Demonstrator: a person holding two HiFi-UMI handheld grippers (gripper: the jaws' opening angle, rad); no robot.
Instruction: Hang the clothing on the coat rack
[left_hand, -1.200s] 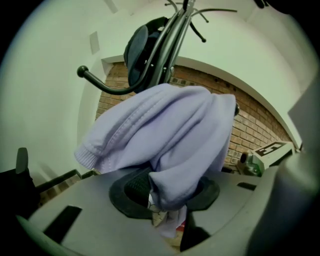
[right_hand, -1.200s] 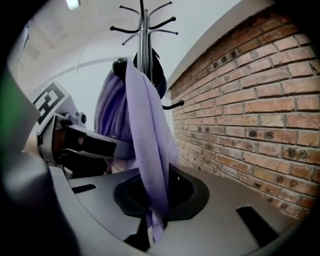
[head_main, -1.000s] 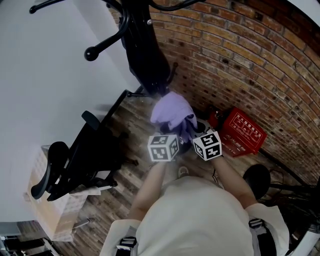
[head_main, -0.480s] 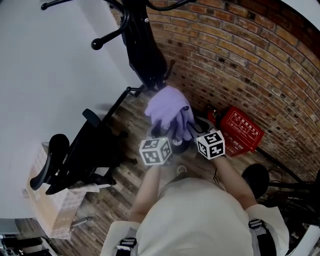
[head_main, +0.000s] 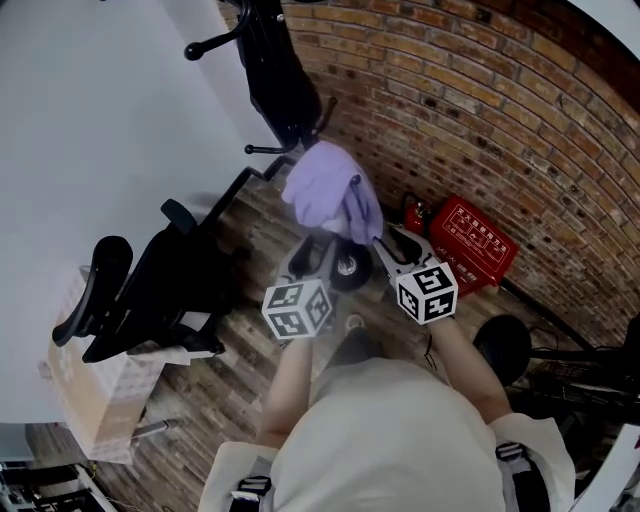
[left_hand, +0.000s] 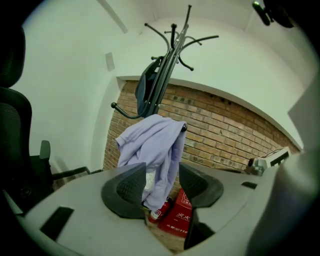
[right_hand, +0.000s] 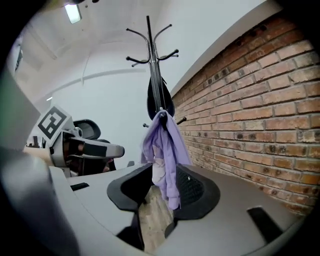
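Near the coat rack, a red box shows white Chinese characters.

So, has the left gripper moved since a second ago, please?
Yes: the left gripper has pulled back from the purple garment, farther from the red box; its jaws are closing, empty.

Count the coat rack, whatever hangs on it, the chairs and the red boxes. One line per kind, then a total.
Coat rack: 1
Things hung on it: 2 (lavender garment, dark item)
Office chair: 1
Red box: 1
Total: 5
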